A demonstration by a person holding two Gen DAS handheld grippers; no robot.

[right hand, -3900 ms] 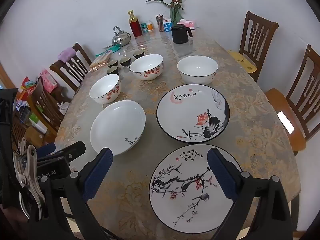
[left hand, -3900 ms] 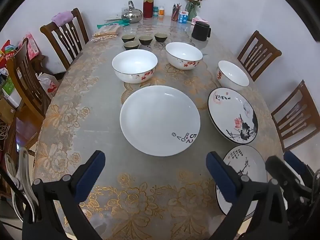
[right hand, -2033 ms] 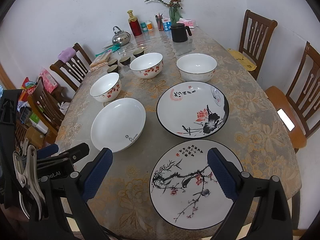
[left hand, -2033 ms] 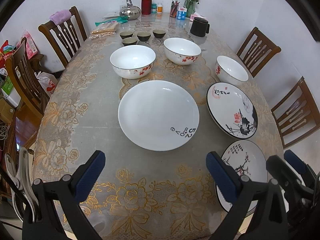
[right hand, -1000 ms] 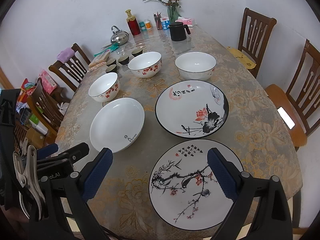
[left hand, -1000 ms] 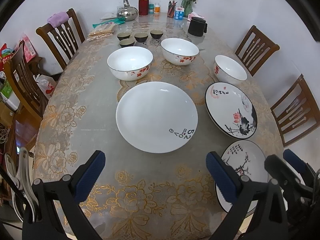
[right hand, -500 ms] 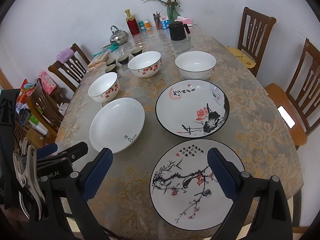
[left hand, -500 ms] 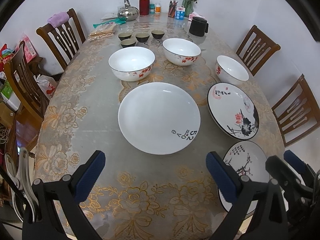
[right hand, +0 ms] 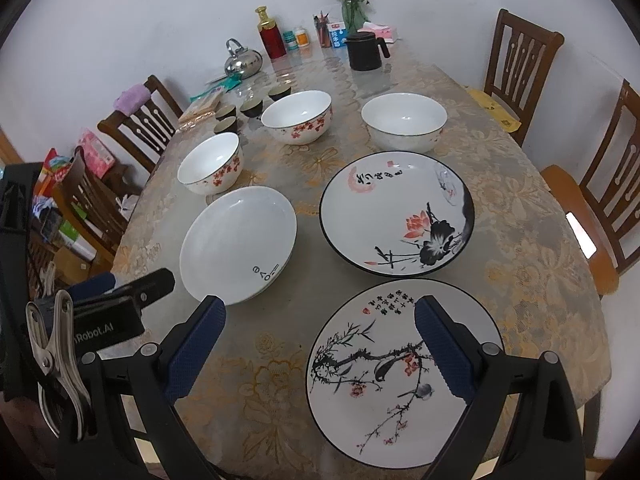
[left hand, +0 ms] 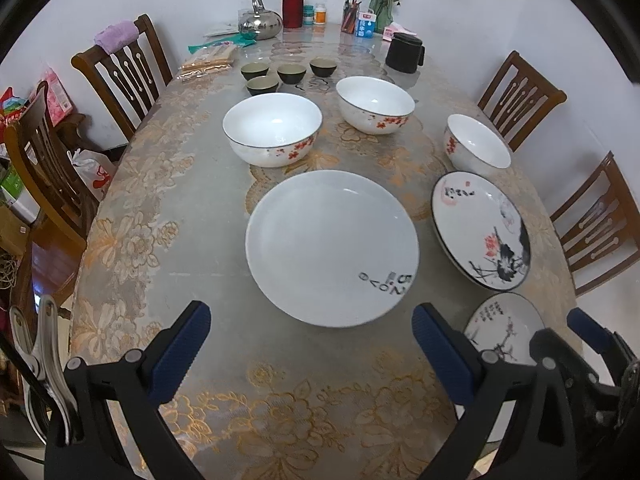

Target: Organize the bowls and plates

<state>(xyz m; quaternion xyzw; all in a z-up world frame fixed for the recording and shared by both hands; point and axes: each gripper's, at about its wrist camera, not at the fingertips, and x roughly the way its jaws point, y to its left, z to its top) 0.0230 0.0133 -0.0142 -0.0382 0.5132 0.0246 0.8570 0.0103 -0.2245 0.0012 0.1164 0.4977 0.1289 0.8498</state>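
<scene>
A plain white plate (left hand: 332, 246) lies just ahead of my open, empty left gripper (left hand: 310, 344); it also shows in the right wrist view (right hand: 239, 249). A lotus-painted plate (left hand: 480, 230) (right hand: 397, 215) lies to its right. A branch-painted plate (right hand: 400, 372) (left hand: 506, 334) lies under my open, empty right gripper (right hand: 320, 338). Three white bowls with red blossoms stand behind: a left one (left hand: 273, 129) (right hand: 211, 168), a middle one (left hand: 375, 104) (right hand: 298, 117) and a right one (left hand: 477, 150) (right hand: 404, 121).
Several small dark cups (left hand: 276, 74), a steel kettle (left hand: 260, 22), a red bottle (left hand: 293, 2), a black jug (left hand: 404, 53) and a vase crowd the table's far end. Wooden chairs (left hand: 120, 68) (right hand: 520, 60) ring the lace-covered table (left hand: 160, 208).
Both views have shifted only slightly; the left gripper has drifted a little nearer the white plate. Nothing on the table has moved and both grippers stay open.
</scene>
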